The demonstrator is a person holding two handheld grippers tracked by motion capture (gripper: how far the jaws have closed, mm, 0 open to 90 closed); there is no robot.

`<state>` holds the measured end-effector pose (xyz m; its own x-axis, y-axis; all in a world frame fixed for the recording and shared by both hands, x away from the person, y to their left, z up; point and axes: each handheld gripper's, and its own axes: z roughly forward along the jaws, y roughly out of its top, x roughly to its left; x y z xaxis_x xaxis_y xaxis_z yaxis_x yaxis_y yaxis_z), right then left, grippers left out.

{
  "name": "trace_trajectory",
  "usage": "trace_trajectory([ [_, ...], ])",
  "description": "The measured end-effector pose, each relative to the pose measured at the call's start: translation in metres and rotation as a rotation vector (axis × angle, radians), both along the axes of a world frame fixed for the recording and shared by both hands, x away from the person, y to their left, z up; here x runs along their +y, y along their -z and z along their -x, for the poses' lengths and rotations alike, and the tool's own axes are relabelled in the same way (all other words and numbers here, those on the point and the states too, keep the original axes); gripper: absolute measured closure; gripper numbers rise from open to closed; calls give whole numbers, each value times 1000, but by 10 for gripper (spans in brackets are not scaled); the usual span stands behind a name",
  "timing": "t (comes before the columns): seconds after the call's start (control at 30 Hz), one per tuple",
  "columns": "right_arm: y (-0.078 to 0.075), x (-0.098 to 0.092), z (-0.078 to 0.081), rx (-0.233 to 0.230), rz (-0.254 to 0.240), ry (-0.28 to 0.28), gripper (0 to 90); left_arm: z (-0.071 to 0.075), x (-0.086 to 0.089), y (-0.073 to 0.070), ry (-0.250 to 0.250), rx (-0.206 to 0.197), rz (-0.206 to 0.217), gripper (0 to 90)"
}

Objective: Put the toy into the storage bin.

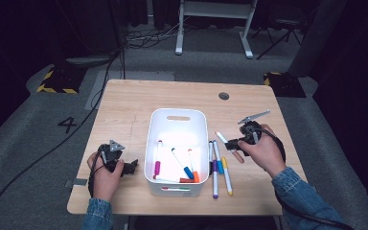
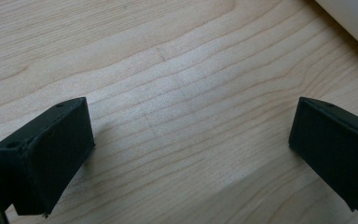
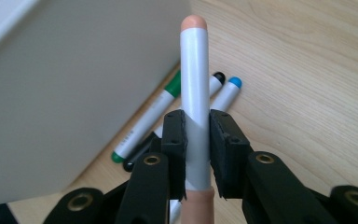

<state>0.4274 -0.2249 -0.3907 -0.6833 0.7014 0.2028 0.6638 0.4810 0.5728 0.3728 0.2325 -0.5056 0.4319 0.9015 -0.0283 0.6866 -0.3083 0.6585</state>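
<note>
I've my right gripper clenched on the peach-capped marker, right of the white bin for dropping in; left gripper idles released at lower left.

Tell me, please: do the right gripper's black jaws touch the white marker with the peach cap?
Touching. In the right gripper view, the right gripper has both jaws pressed against the barrel of the white marker with the peach cap, no gap on either side.

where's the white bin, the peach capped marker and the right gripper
white bin [image 1: 177,115], high view, far rim near the handle slot
peach capped marker [image 3: 195,79], right gripper view, white barrel above the jaws
right gripper [image 3: 197,135], right gripper view, midway between its fingertips, shut on the marker
</note>
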Motion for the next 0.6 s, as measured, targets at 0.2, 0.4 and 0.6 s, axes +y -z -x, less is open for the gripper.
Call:
trace_trajectory([
  [0.2,-20,9,11,-24,-20,-42,770,0,0,0,0,0,0,0],
  [0.4,-36,19,22,-27,-52,-87,770,0,0,0,1,-1,-2,0],
  [0.6,-46,27,29,-34,-78,-124,770,0,0,0,1,0,-2,0],
])
